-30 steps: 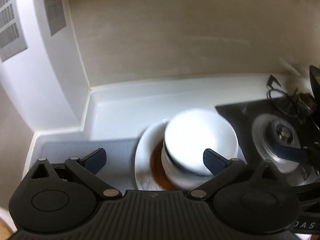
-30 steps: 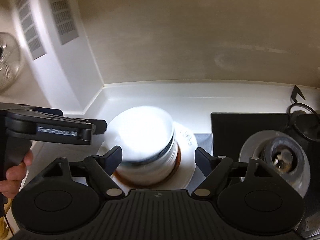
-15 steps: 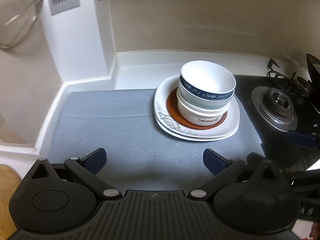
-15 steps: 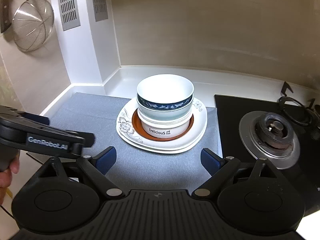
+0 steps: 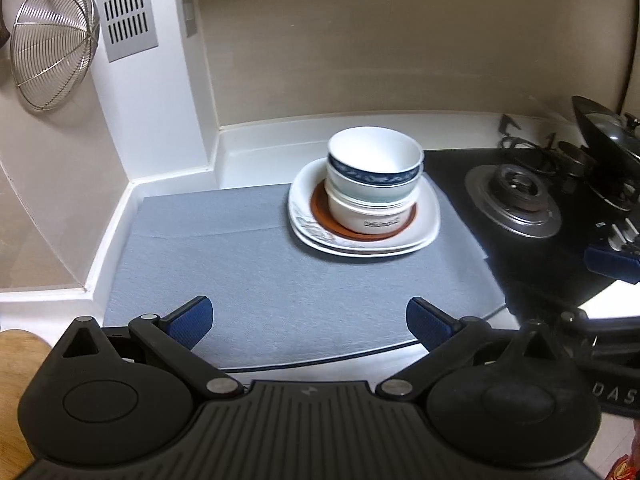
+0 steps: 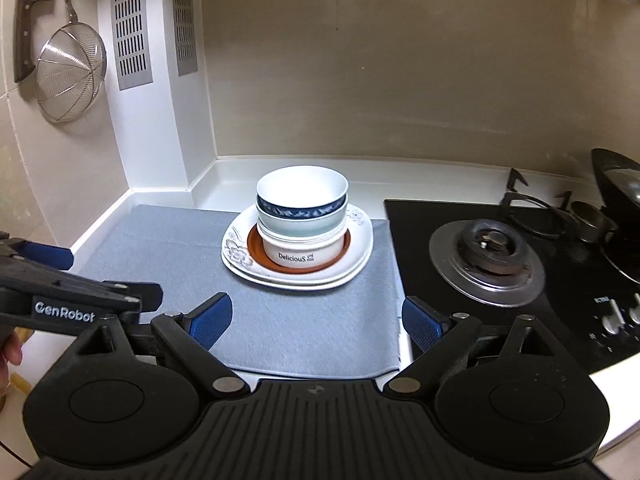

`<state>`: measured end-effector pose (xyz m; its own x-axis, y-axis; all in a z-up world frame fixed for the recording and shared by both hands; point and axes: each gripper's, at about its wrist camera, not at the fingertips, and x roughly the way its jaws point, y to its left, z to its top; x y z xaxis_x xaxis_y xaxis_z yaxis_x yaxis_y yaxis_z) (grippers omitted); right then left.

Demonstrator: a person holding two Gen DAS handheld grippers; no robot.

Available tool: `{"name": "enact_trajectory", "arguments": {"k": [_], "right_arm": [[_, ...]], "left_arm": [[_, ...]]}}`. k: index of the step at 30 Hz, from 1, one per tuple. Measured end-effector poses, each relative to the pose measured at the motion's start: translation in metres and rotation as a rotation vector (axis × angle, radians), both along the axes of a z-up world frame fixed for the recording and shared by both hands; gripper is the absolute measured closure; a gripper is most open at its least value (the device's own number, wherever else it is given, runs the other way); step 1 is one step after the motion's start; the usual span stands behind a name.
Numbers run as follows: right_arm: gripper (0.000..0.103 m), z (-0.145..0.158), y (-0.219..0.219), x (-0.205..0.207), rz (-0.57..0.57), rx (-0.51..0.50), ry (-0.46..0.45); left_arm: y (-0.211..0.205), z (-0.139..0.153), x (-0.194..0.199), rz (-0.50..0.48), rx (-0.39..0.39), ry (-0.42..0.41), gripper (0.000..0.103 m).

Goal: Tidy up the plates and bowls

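Note:
A stack of bowls (image 5: 374, 178) (image 6: 302, 216) stands on a brown saucer (image 6: 256, 254) on stacked white flowered plates (image 5: 426, 220) (image 6: 360, 240), on a grey mat (image 5: 248, 264) (image 6: 168, 248). The top bowl has a blue band; the bottom one reads "Delicious". My left gripper (image 5: 309, 318) is open and empty, low over the mat's front, well back from the stack. My right gripper (image 6: 316, 316) is open and empty, also back from the stack. The left gripper shows at the left of the right wrist view (image 6: 60, 296).
A black gas hob (image 6: 486, 256) (image 5: 516, 200) lies right of the mat, with a dark pan (image 5: 608, 148) at its far right. A wire strainer (image 6: 68, 76) (image 5: 52, 64) hangs on the left wall. A wooden board (image 5: 16, 360) sits at lower left.
Both grippers have pulled back and up from the stack, which was close under them a second ago. The stack has stayed in place.

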<state>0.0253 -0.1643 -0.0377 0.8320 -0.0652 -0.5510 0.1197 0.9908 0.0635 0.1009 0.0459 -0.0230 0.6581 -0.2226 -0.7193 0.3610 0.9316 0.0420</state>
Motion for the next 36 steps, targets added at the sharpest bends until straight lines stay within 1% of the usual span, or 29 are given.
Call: {"name": "enact_trajectory", "arguments": {"k": [2,5,8,11,13,18,22,24,29,32,36], "right_arm": [[0.008,0.001,-0.002,-0.009,-0.008,-0.007,-0.012],[0.008,0.003,-0.010,-0.014,-0.018,0.009,-0.042],[0.008,0.003,-0.018,-0.013,0.005,0.017,-0.062],[0.008,0.002,-0.031,-0.012,0.026,0.024,-0.067],[0.008,0.002,-0.043,-0.013,0.031,0.032,-0.065],[0.007,-0.002,-0.071,-0.013,0.050,0.050,-0.054],[0.007,-0.002,-0.087,-0.013,0.088,0.040,-0.057],[0.007,-0.002,-0.097,-0.011,0.103,0.041,-0.058],[0.007,-0.002,-0.115,-0.006,0.158,0.051,-0.070],[0.007,-0.003,-0.123,-0.001,0.196,0.058,-0.084],[0.007,-0.006,-0.126,0.004,0.255,0.066,-0.074]], "left_arm": [[-0.004,0.002,-0.005,0.006,0.002,-0.006,0.000],[-0.014,0.007,-0.011,0.032,0.066,-0.043,0.000],[-0.024,0.014,-0.014,0.073,0.120,-0.086,0.000],[-0.038,0.023,-0.022,0.091,0.134,-0.123,0.000],[-0.048,0.024,-0.025,0.090,0.121,-0.131,0.000],[-0.076,0.020,-0.026,0.097,0.122,-0.080,0.000],[-0.094,0.015,-0.023,0.122,0.126,-0.042,0.000],[-0.102,0.014,-0.022,0.153,0.121,-0.027,0.000],[-0.114,0.015,-0.024,0.246,0.115,-0.018,0.000],[-0.115,0.016,-0.026,0.300,0.122,-0.026,0.000],[-0.111,0.018,-0.031,0.371,0.113,-0.026,0.000]]}}
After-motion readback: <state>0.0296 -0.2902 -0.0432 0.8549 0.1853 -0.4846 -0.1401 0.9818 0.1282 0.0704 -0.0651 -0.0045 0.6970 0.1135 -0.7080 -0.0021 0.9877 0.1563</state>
